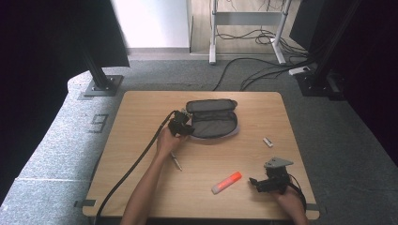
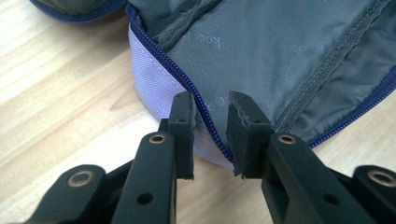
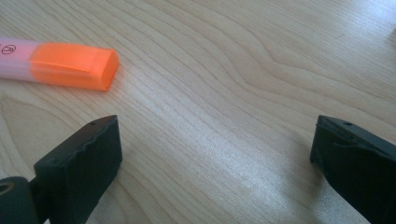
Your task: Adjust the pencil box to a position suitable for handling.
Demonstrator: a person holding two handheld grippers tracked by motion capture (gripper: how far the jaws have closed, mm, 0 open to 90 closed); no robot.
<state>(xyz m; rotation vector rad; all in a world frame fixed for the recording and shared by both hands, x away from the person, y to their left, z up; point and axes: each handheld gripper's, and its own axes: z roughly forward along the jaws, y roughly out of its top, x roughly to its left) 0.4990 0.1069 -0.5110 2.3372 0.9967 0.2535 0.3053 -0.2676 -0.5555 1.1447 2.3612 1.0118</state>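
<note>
An open grey pencil case [image 1: 211,119] with a blue zipper and lilac outer wall lies at the back middle of the wooden table [image 1: 141,108]. My left gripper [image 1: 185,127] is at its left front rim. In the left gripper view the jaws [image 2: 211,100] stand close together, one on each side of the pencil case's [image 2: 280,46] zippered edge, pinching it. An orange and pink highlighter [image 1: 226,182] lies near the front. My right gripper [image 1: 256,183] rests just to its right, jaws wide apart. In the right gripper view [image 3: 215,126] only bare wood lies between them, with the highlighter's orange cap [image 3: 70,65] ahead to the left.
A thin pen [image 1: 176,161] lies under my left forearm. A small white object [image 1: 267,142] lies at the right of the table. The left gripper's black cable [image 1: 136,161] trails over the front left of the table.
</note>
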